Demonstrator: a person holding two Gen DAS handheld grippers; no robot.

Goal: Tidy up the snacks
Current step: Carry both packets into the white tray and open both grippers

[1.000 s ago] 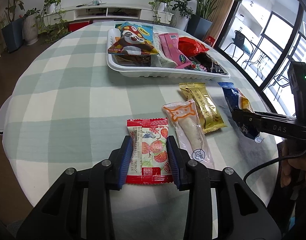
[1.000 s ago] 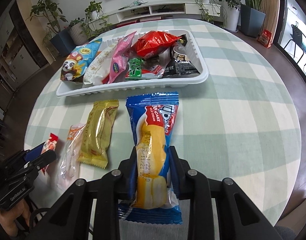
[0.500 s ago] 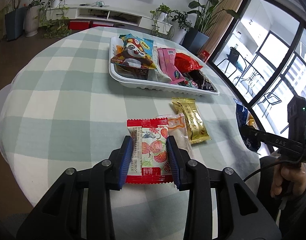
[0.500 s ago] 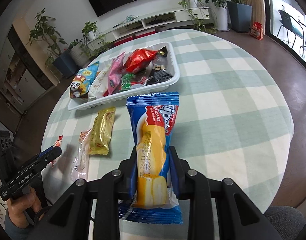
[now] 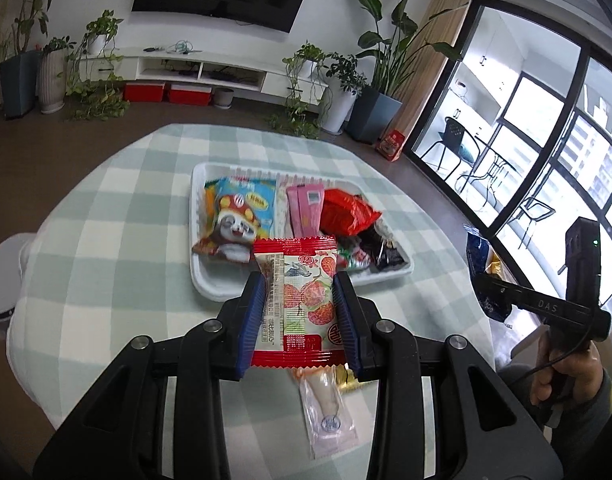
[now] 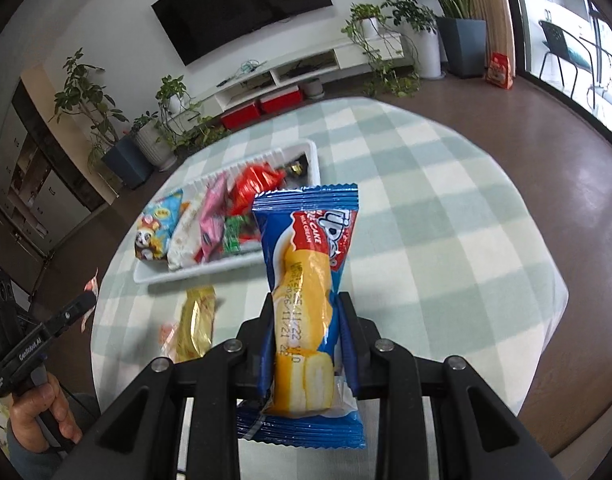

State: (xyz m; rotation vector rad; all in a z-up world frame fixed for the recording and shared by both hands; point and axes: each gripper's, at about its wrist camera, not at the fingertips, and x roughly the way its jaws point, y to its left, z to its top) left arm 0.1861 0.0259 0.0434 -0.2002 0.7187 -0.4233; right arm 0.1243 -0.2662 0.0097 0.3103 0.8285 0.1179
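Round table [image 5: 105, 240] under a green-and-white checked cloth, seen from both of your wrist cameras. The white tray [image 5: 209, 284] near its middle already carries much of the sorted stock: a blue cartoon-print bag [image 5: 241, 216], a pink packet [image 5: 303, 210], a crumpled red bag [image 5: 346, 214] and some dark and green wrappers at its near right end (too crowded to count).

Blue cake bar [image 6: 310, 280]: your right gripper [image 6: 308, 344] has its jaws closed narrowly on the lower half of the wrapper, and the bar is carried clear of the cloth, short of the tray.

Red strawberry packet [image 5: 301, 300]: your left gripper [image 5: 299, 324] clamps it across its width, likewise off the table, with the tray's near edge just beyond it.

Still loose on the cloth are the gold packet [image 6: 195, 320] and the clear pouch with orange print [image 5: 326, 412], lying side by side between you and the tray.

By this reading you are past the midpoint: two snacks in hand await placing, and two more remain to be picked up.
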